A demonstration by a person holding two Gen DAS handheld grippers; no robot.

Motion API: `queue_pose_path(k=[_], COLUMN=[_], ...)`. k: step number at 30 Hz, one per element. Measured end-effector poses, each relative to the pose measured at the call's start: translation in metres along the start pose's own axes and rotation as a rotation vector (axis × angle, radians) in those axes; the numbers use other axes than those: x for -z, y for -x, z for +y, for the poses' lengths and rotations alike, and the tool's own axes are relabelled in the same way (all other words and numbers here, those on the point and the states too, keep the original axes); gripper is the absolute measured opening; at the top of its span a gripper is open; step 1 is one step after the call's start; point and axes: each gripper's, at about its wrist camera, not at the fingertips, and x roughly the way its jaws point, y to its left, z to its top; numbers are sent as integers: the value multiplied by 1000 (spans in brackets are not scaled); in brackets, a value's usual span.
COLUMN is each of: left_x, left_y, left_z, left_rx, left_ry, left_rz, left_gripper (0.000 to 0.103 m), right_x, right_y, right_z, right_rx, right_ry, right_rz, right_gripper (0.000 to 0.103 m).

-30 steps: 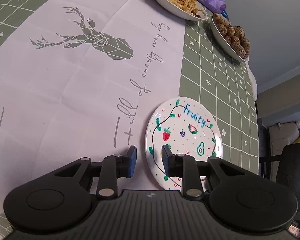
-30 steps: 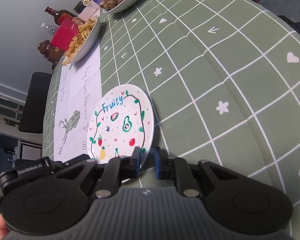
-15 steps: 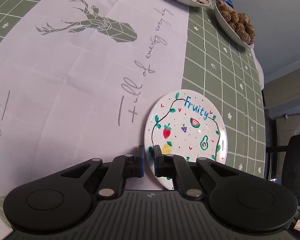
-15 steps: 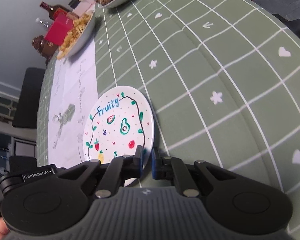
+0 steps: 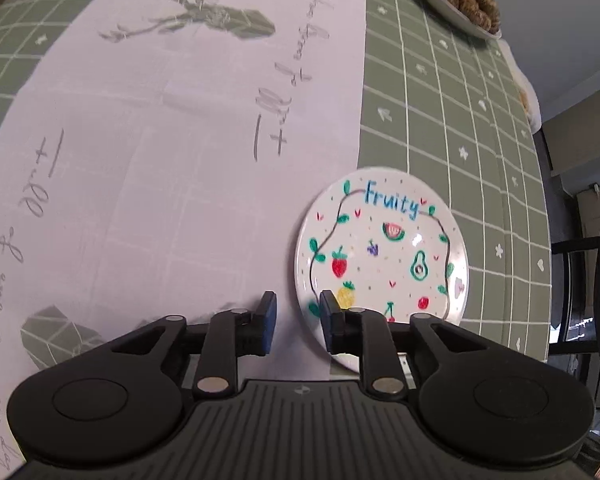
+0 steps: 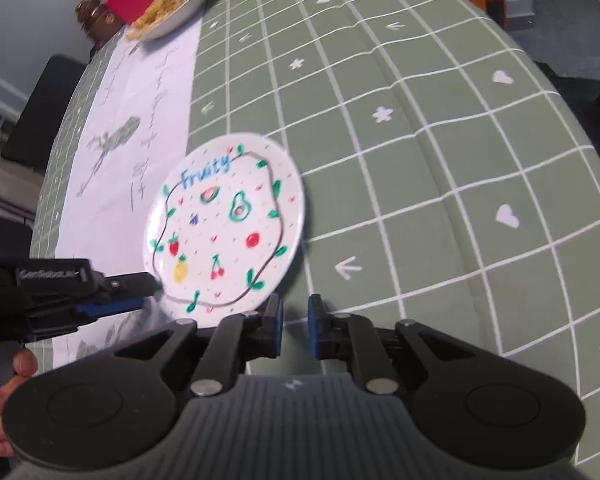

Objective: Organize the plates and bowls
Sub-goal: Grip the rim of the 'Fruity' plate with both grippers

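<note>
Since the earlier frame, both pairs of fingers have parted. The left gripper (image 5: pixel 296 322) and right gripper (image 6: pixel 294 326) are released, holding nothing. The plate (image 5: pixel 382 256), lettered "Fruity", lies at center-right, behind the left gripper's right finger, on the green-checked counter (image 6: pixel 420 140).

Both my units are matte black plastic. Left gripper (image 5: pixel 297 322): ribbed grey-black body plate up front, a round pivot disc each side, two link arms with silver rivet heads, small white logo at centre. Jaws carry blue pads (image 5: pixel 271 312). Right gripper (image 6: pixel 295 326): same build, same silver rivets, blue pads (image 6: pixel 278 320). From the right wrist view, the left unit's side bears white lettering, blurred. Bare skin on my left hand (image 6: pixel 2 392), fingers pinkish, around a black handle.
</note>
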Motion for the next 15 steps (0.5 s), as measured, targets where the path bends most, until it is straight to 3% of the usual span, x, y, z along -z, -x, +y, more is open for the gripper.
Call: queue_pose_path(k=[3, 5, 6, 15], left_x=[-9, -15, -18, -27], left_y=[10, 9, 8, -17], left_z=[4, 8, 10, 18], left_rx=[52, 69, 77, 102], left_ry=[-36, -41, -38, -40], left_rz=[-99, -123, -140, -94], left_gripper=[36, 38, 38, 38], right_x=[-13, -23, -27, -39], right_y=[7, 8, 7, -11], right_z=[-11, -13, -14, -12], right_rx=[-65, -85, -97, -131], right_ry=[-41, -45, -43, 20], right_rz=[-62, -112, -128, -143], right_gripper=[15, 29, 30, 27])
